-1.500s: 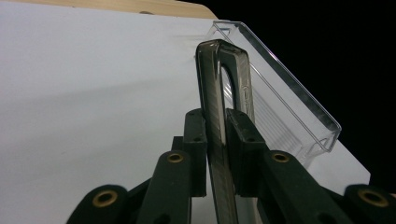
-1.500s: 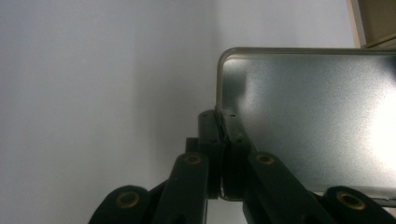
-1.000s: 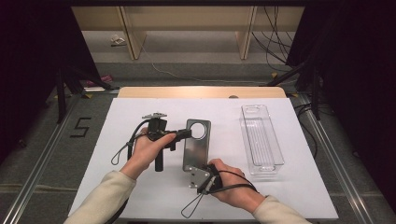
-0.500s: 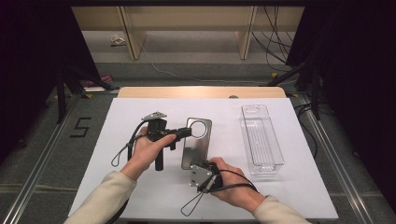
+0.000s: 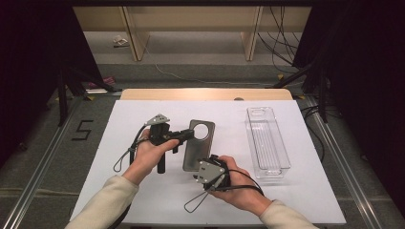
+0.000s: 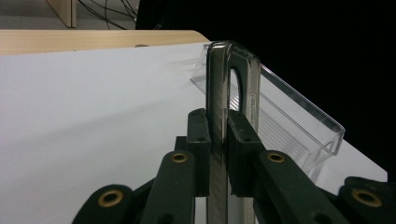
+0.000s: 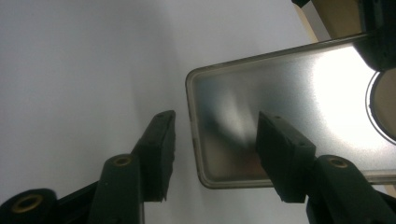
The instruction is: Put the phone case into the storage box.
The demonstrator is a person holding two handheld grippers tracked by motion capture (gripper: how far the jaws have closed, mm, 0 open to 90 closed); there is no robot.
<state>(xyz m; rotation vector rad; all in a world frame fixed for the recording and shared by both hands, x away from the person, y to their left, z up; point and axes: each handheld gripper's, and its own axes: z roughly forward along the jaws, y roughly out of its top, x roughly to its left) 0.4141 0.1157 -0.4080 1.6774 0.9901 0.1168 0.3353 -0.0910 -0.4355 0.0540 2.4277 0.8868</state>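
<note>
A grey translucent phone case (image 5: 198, 149) with a round camera hole lies flat over the white table. My left gripper (image 5: 187, 135) is shut on its left edge near the hole. In the left gripper view the case (image 6: 217, 84) stands edge-on, pinched between the pads of that gripper (image 6: 218, 140). My right gripper (image 5: 200, 166) sits at the case's near end. Its jaws have just been opening, and in the right gripper view the case's corner (image 7: 280, 93) lies between the jaws of the right gripper (image 7: 212, 140) without the pads touching it.
A clear plastic tray (image 5: 267, 142) lies lengthwise at the right of the white table top (image 5: 305, 191), and I see its wall behind the case (image 6: 299, 116). Cables loop from both grippers near the front edge. Dark floor and rails flank the table.
The right gripper's jaws have parted and let go of the case's near end. Both hands stay where they were, and the left gripper keeps its hold.
</note>
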